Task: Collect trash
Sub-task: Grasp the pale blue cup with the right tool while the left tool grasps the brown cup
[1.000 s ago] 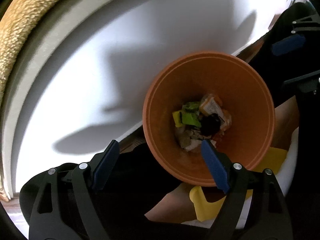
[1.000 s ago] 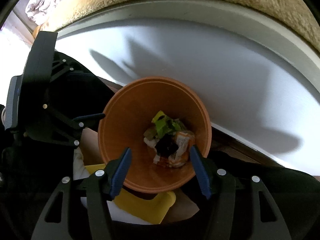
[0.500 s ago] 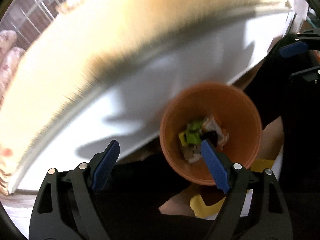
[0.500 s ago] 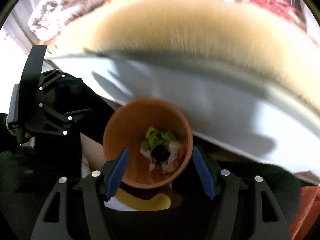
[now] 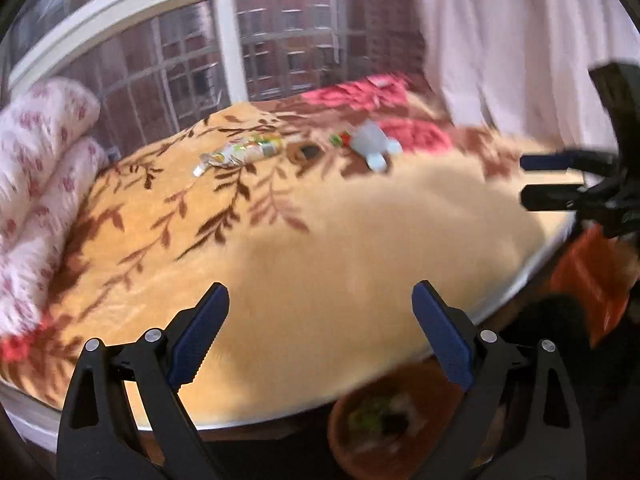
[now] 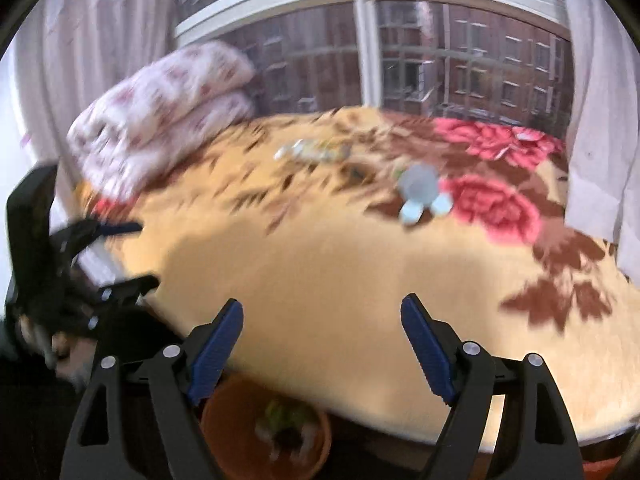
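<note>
An orange bin (image 5: 400, 436) holding wrappers sits on the floor by the bed, low in both views (image 6: 266, 432). On the yellow floral blanket (image 5: 304, 240) far off lie a long snack wrapper (image 5: 240, 152), a small dark item (image 5: 308, 151), a green-red scrap (image 5: 339, 138) and a pale crumpled piece (image 5: 372, 145). The wrapper (image 6: 312, 151) and pale piece (image 6: 420, 192) also show in the right wrist view. My left gripper (image 5: 320, 328) is open and empty. My right gripper (image 6: 322, 340) is open and empty. Both frames are blurred.
A folded pink-flowered quilt (image 5: 36, 184) lies at the bed's left end (image 6: 168, 104). A window (image 6: 420, 56) and curtains (image 5: 512, 40) stand behind the bed. An orange bag (image 5: 588, 276) hangs at the right. Each gripper shows in the other's view.
Both grippers have swung up from looking down into the bin to facing across the bed. The bin has dropped to the bottom edge of both views. Both stay open.
</note>
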Demonstrator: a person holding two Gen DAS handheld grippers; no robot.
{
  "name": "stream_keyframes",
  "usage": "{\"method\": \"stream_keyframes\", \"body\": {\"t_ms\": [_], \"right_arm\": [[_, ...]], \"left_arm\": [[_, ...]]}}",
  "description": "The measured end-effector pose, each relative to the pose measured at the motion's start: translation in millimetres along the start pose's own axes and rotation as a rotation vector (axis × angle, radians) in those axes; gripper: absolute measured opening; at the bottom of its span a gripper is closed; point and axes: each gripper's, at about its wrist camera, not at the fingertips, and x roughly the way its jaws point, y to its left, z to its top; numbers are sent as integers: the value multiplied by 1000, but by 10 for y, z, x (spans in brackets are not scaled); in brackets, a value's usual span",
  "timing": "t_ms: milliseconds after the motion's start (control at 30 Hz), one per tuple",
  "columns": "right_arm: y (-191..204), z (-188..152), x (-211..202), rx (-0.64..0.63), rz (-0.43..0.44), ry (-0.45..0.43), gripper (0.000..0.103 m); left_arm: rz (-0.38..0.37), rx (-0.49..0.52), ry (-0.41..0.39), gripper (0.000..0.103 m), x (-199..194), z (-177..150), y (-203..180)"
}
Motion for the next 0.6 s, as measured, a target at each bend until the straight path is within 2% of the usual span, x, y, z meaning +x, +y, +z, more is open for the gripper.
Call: {"method": "stream_keyframes", "body": {"t_ms": [133,267,433,600], "right_arm": [[-281,441,360,21,-88,-51,82],[-515,752,850,17,-175,-37,84],[-787,999,1504,7,-231,41,85],[-975,1134,2024,-23,-225,115,90]], "left_arm": [[17,-92,-7,90,273,205,161],[63,-138,26,90,524,271,229],[66,-122,66,90,754,239,208],[42,-134,89,90,888,246,231]]}}
